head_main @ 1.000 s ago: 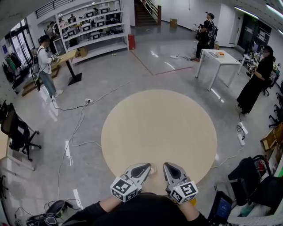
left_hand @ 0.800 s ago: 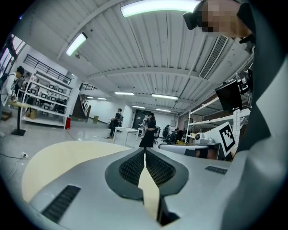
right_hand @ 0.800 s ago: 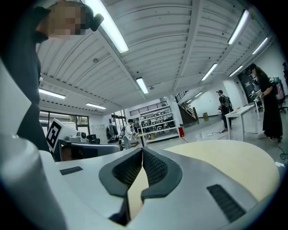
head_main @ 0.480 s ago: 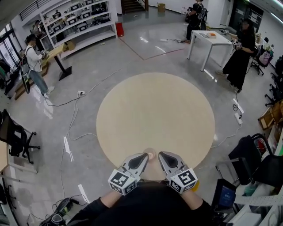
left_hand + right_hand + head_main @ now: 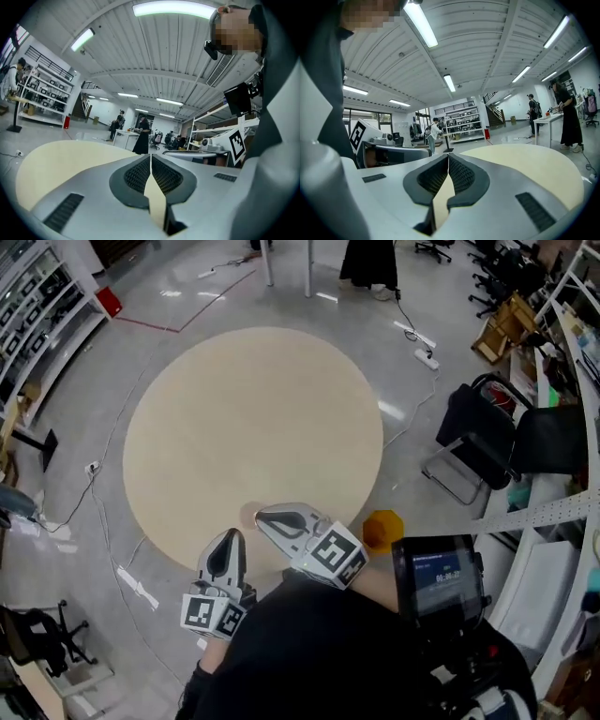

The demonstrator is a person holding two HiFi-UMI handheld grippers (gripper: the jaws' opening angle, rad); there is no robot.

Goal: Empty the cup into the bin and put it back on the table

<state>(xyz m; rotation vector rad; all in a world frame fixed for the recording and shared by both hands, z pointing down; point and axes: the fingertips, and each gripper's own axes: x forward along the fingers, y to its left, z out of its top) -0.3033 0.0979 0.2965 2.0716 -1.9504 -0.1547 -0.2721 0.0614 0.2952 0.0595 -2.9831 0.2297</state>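
Note:
A round beige table (image 5: 253,418) fills the upper left of the head view. At its near edge lies a small tan round thing (image 5: 247,517), too faint to tell whether it is the cup. My right gripper (image 5: 265,516) is shut with nothing in it, and its tips are right beside that thing. My left gripper (image 5: 231,540) is also shut with nothing in it and hangs just off the table's rim. An orange-yellow container (image 5: 382,528) stands on the floor by the table's right edge. The left gripper view (image 5: 150,157) and the right gripper view (image 5: 448,157) show the jaws closed over the tabletop (image 5: 525,159).
A black chair with a bag (image 5: 487,442) stands right of the table. A dark screen device (image 5: 439,576) sits near my right arm. Cables (image 5: 103,521) trail on the floor at left. White shelving (image 5: 562,521) runs along the right. People stand by a far white table (image 5: 548,119).
The head view has swung right and down, so the table now sits at the upper left. The orange-yellow container has come into sight. Both grippers stay shut near the table's rim.

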